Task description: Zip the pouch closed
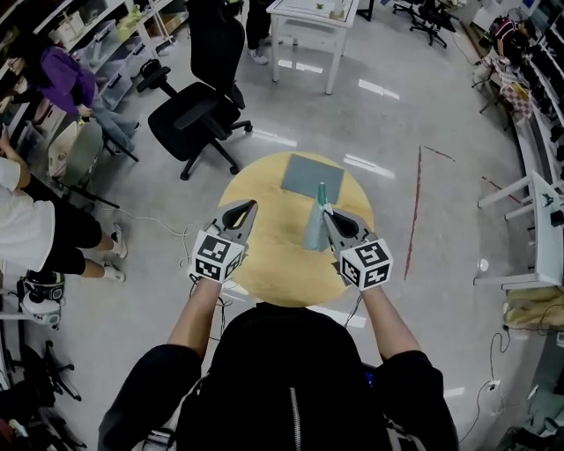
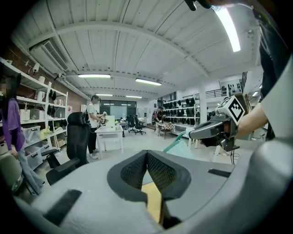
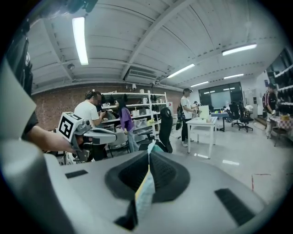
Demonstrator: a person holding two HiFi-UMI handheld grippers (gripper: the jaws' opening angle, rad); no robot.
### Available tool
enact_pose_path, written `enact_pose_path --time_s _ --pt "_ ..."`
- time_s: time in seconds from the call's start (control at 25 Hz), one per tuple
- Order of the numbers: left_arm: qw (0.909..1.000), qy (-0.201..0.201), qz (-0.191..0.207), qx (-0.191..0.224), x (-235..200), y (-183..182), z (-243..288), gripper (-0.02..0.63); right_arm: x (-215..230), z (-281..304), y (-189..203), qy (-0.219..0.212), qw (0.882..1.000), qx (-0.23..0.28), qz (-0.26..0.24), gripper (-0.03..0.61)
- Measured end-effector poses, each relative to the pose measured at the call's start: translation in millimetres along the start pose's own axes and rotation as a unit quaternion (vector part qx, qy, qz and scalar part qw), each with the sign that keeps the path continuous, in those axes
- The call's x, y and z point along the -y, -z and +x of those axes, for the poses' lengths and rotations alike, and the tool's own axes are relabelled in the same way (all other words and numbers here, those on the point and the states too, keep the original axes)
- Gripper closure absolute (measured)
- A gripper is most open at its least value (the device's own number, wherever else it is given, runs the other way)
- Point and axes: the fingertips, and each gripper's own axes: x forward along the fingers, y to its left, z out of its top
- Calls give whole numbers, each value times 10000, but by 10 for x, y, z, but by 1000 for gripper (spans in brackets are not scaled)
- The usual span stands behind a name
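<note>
A teal pouch hangs over the round wooden table, and my right gripper is shut on its top edge. In the right gripper view the pouch's thin edge runs between the pressed jaws of that gripper. My left gripper is to the left of the pouch, apart from it, and shut with nothing between its jaws. The left gripper view shows those jaws closed over bare tabletop, with the pouch and right gripper off to the right.
A flat grey-blue rectangular piece lies at the table's far side. A black office chair stands beyond the table on the left. A white table is farther back. People stand by the shelves at left.
</note>
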Motion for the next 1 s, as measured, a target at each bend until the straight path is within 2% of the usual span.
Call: enact_pose_path --time_s 0.24,1.0 --pt "10000 7 -33 -25 13 23 2 614 -36 -6 17 -43 9999 -61 -140 568" --pt "9998 77 -155 -113 56 116 7 614 -53 -48 18 -51 9999 -66 -128 568"
